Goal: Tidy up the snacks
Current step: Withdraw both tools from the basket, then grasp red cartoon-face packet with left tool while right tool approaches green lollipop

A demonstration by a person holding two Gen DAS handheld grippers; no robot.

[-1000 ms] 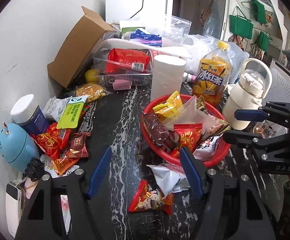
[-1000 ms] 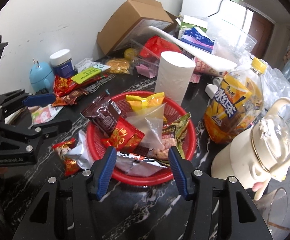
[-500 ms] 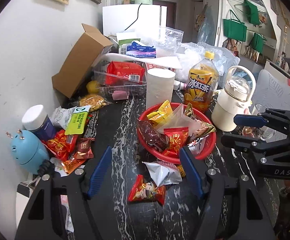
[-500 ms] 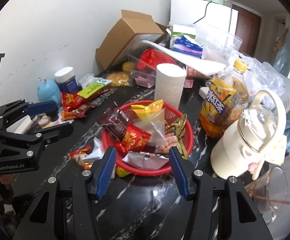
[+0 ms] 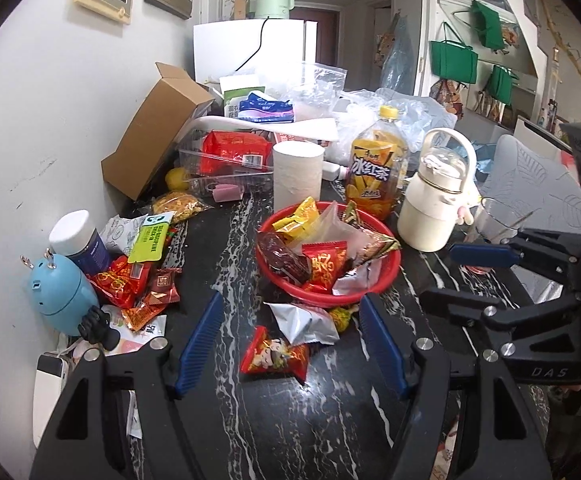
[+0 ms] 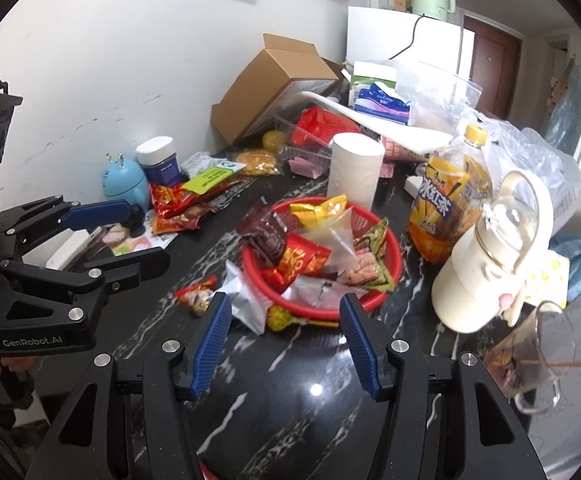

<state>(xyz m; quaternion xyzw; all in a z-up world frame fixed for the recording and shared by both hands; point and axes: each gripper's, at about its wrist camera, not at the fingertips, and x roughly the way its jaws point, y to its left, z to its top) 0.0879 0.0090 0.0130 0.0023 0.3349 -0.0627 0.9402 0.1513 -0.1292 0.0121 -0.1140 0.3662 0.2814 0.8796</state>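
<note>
1. The red basket (image 5: 386, 280) sits heaped with snacks as the collecting point.
2. A red packet (image 5: 272, 354) and silver packet (image 5: 304, 320) lie just in front of it, likely awaiting pickup.
3. The left gripper (image 5: 290, 344) and right gripper (image 6: 284, 344), both spread and empty, hover before the basket.

Snack packets (image 5: 322, 264) in basket (image 5: 386, 276); paper roll (image 5: 297, 176) behind; kettle (image 5: 434, 208) right; loose packets (image 5: 272, 354) before.

snack-strewn black marble table (image 5: 290, 420)
</note>
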